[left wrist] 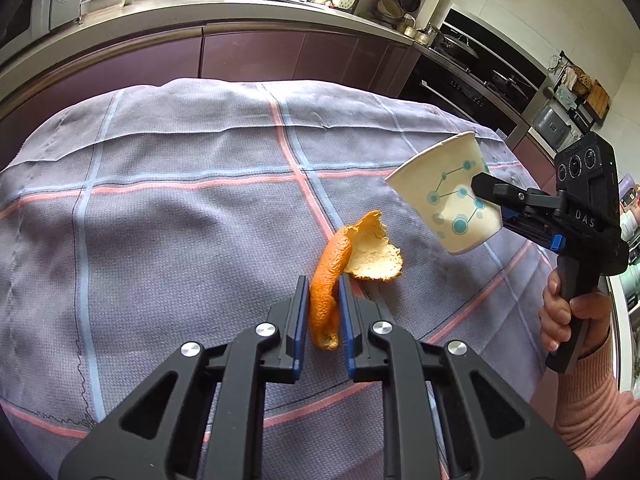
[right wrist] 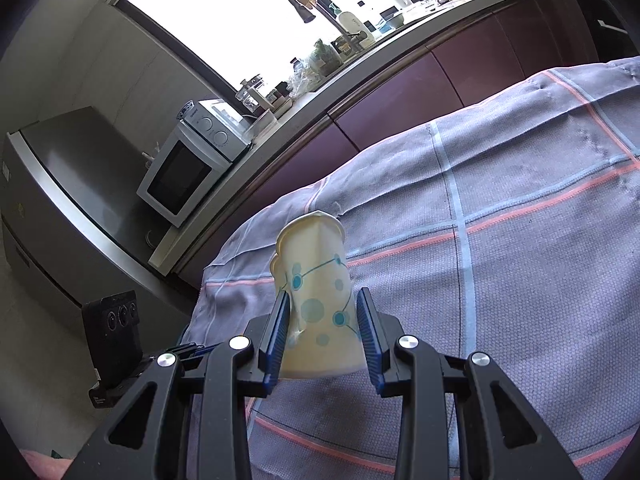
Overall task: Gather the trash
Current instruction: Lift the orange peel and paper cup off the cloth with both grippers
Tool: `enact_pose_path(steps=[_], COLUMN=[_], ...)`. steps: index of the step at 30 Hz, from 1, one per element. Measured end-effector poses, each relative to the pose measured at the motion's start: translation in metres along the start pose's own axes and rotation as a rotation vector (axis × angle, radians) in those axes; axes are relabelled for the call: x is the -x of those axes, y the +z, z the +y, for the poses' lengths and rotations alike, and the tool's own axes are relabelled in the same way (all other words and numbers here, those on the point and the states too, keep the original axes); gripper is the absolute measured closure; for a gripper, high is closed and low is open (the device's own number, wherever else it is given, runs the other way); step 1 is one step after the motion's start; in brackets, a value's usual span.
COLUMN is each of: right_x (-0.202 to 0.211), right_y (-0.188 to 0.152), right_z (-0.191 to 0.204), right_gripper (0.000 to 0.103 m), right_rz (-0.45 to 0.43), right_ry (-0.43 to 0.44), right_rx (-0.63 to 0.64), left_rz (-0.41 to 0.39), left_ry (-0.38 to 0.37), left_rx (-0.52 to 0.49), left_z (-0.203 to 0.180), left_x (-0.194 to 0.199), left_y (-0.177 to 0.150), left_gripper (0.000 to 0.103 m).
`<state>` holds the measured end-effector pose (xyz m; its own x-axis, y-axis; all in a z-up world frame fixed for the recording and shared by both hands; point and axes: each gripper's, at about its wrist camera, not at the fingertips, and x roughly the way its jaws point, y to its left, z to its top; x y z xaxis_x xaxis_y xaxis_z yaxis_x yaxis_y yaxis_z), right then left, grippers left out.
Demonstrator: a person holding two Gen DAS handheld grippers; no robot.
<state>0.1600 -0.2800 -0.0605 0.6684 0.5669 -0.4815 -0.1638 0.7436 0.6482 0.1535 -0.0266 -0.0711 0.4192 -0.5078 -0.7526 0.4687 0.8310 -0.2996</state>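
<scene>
Nearest in the left wrist view, the left gripper (left wrist: 324,300) has its two black fingers close together, blue pads pinching a strip of orange peel (left wrist: 340,276) between them. The peel's wider, pale-sided part curls out past the fingertips to the far right, over the cloth.

Under it spreads a grey-purple checked cloth (left wrist: 160,220) with pink and light-blue stripes, rumpled and draped over a table. Beyond the cloth's far edge runs a row of dark purple cabinets (left wrist: 248,56) under a steel counter (left wrist: 224,10) crowded with jars and utensils; a stove (left wrist: 472,72) stands at the far right.

To the right, a hand (left wrist: 560,312) in a pink sleeve (left wrist: 592,404) holds the right gripper (right wrist: 322,312), raised clear of the cloth. Its fingers stand partly open, pressed on both sides of a dented white paper cup (right wrist: 316,304) with teal dots, the mouth pointing away from the gripper. In the right wrist view a white microwave (right wrist: 188,168) sits on the counter at the far left, beside a steel fridge (right wrist: 60,184), with a bright window (right wrist: 248,12) behind.
</scene>
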Motion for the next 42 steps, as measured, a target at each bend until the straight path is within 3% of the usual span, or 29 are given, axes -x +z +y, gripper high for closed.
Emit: enact_pose_path(steps=[22, 42], right_x=[-0.005, -0.03], right_y=[-0.012, -0.025], right_z=[0.031, 0.074], right_gripper=[0.071, 0.071], right_rz=[0.002, 0.057], right_ry=[0.083, 0.167], right_rx=[0.023, 0.059], left_rz=[-0.13, -0.178], left_ry=[0.053, 0.121], left_rx=[0.049, 0.109], left_z=[0.018, 0.055], left_x=[0.067, 0.11], left_y=[-0.017, -0.041], left_gripper=[0.09, 0.09])
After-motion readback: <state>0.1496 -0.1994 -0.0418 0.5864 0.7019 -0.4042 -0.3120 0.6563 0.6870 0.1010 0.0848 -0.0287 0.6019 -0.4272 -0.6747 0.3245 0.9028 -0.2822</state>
